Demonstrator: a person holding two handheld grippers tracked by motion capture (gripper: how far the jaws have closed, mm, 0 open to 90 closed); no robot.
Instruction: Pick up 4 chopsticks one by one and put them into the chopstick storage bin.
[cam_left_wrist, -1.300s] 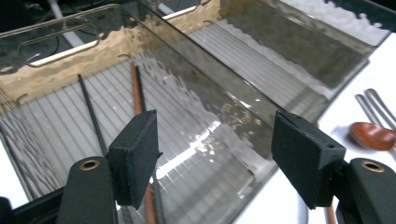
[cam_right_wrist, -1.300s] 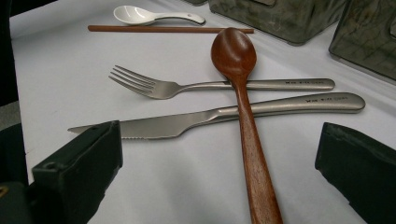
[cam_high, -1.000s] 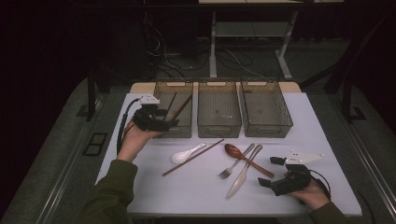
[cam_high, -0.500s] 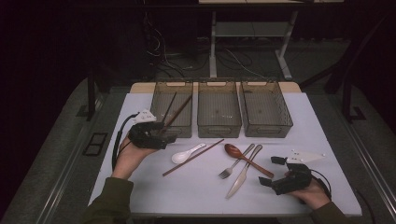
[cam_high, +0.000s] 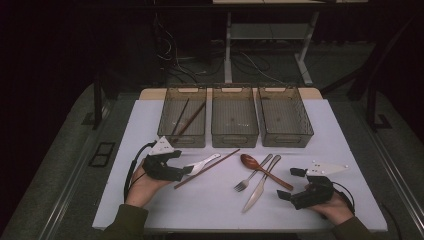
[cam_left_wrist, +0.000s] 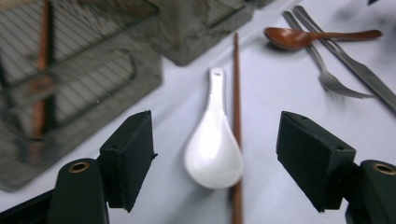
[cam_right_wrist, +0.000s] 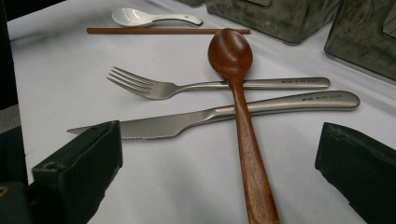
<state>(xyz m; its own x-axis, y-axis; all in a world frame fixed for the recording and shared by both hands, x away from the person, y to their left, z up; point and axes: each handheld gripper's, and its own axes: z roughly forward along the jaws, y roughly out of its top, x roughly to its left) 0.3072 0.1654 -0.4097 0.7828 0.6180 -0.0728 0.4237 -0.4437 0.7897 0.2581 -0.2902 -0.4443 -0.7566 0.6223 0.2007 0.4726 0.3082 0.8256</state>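
The left hand-held gripper (cam_high: 186, 170) sits low over the white surface (cam_high: 210, 200), its jaws spread apart and having just closed a little, with nothing pressed between the pads. In the left gripper view the white spoon (cam_left_wrist: 214, 144) lies on the surface between the two jaws, apart from both, bowl toward the camera and handle pointing away. A brown chopstick (cam_left_wrist: 236, 116) lies along the spoon's side, touching or nearly touching its bowl.

The right hand-held gripper (cam_high: 287, 185) rests near the surface's front right edge, jaws released and empty. Ahead of it, in the right gripper view, a wooden spoon (cam_right_wrist: 240, 116) lies across a steel fork (cam_right_wrist: 187, 87) and a steel knife (cam_right_wrist: 210, 116), its handle running toward the gripper between the jaws without touching them.

Three wire baskets stand in a row at the back of the surface. The left basket (cam_high: 166, 131) holds two more chopsticks (cam_high: 190, 120), leaning. The middle basket (cam_high: 235, 137) and right basket (cam_high: 305, 132) show no contents that can be made out.
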